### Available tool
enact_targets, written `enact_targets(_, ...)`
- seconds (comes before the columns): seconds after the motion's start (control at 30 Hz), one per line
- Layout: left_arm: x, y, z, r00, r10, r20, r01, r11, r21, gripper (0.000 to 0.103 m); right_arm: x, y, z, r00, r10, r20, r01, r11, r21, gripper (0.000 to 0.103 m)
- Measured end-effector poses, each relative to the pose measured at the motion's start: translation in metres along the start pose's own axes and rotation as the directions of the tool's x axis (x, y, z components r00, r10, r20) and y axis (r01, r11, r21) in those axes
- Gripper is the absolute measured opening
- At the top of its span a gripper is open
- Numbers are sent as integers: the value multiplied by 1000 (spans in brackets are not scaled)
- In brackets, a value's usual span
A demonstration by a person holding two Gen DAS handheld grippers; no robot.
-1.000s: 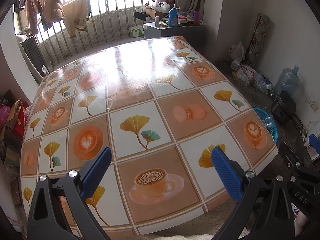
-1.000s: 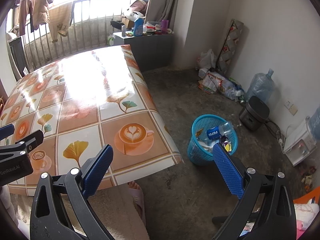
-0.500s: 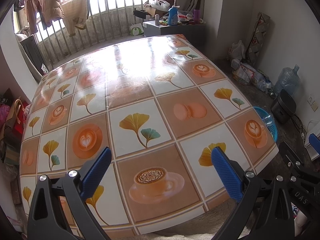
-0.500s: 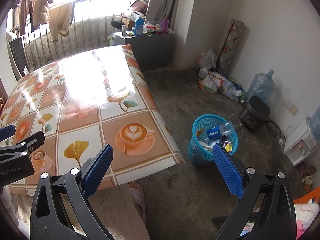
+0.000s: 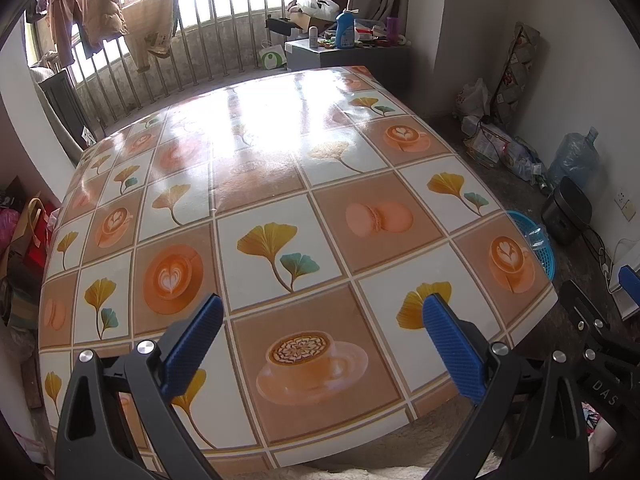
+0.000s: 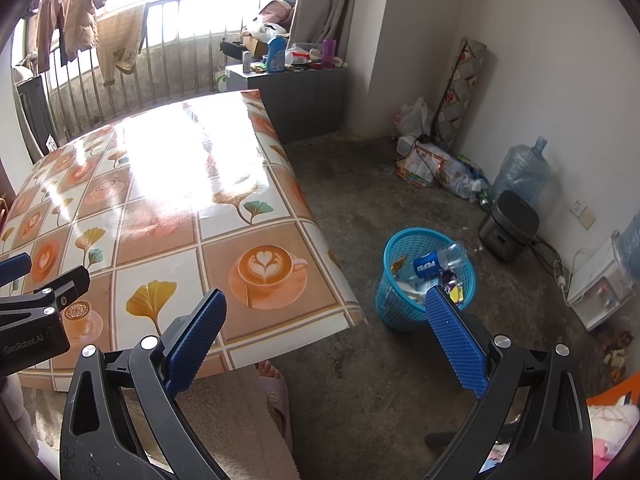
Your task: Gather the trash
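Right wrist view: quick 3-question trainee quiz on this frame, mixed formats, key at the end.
1. True or false: the blue basket stands on the table.
2. Multiple choice: the Pepsi bottle is A) on the table, B) in the basket, C) held by the right gripper.
3. Fill in: both the right gripper and the left gripper are ____ and hold nothing.

Key
1. False. It stands on the floor, to the right of the table.
2. B. It lies across the top of the trash in the basket.
3. Open.
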State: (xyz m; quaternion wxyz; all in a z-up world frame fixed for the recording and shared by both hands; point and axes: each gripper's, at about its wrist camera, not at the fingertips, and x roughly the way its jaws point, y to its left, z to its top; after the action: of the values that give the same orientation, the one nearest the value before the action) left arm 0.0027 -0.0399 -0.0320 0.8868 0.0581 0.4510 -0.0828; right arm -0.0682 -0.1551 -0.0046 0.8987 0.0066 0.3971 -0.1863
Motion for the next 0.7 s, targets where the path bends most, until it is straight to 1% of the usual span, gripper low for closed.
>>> enact_targets(0.07,0,0,0,1000,-1,-2,1,1000,2,98,1,-4,0,1000,2,-1,-2,1000,0,95)
enact_targets(0.7,0,2,1,1000,-3,-4,3,1000,5,98,0,-4,1,1000,5,-1,-5,1000,2,95)
